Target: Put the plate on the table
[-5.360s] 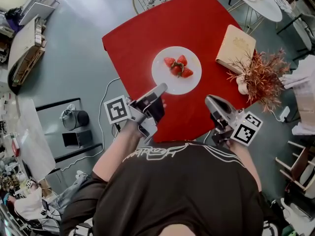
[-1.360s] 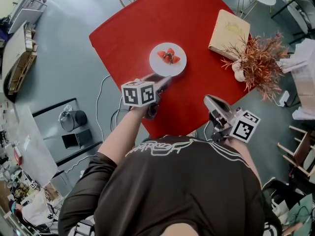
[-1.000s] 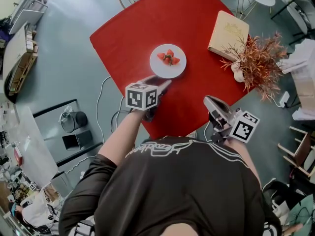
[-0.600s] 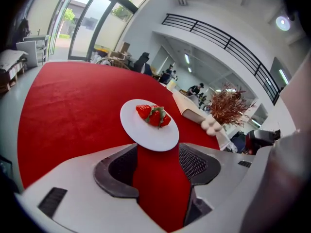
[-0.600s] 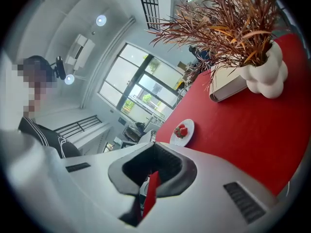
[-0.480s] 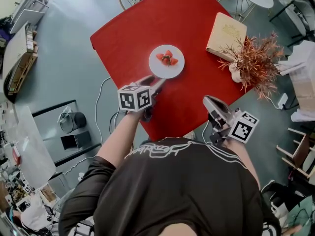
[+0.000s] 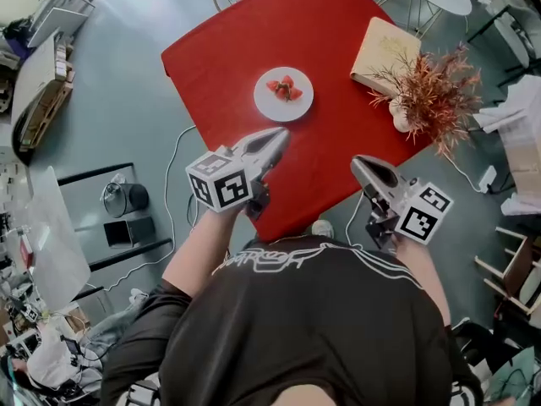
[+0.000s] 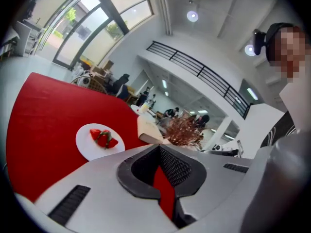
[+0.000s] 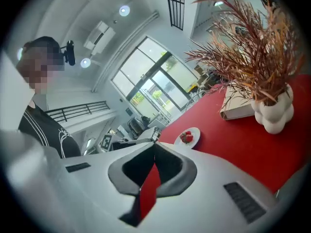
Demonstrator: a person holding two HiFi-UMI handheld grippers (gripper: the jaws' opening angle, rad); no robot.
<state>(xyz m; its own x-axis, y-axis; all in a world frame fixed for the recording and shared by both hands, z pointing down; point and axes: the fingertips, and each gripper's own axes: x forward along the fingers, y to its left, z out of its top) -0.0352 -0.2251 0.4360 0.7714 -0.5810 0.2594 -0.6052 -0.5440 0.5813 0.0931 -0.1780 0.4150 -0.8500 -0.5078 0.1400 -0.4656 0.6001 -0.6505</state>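
The plate [image 7: 283, 104] is sitting on the red table [image 7: 228, 41]. At its 6 o'clock, the left gripper [image 7: 281, 134] is just closing, empty. The right gripper [image 7: 358, 162] is pinching shut.

Left gripper [image 7: 281, 134] is out ahead, nose aimed far and a touch right. Its jaws have just snapped together with nothing between them. The left cube [image 7: 218, 189] rides at its near end, and the bare left forearm [image 7: 196, 248] stretches out from the dark-shirted torso [image 7: 304, 328]. Over on the right, the right gripper [image 7: 358, 161] is tucked closer in, pointing far and slightly left. Its jaws are pressed together and empty too, with the right cube [image 7: 427, 212] at its near right end.
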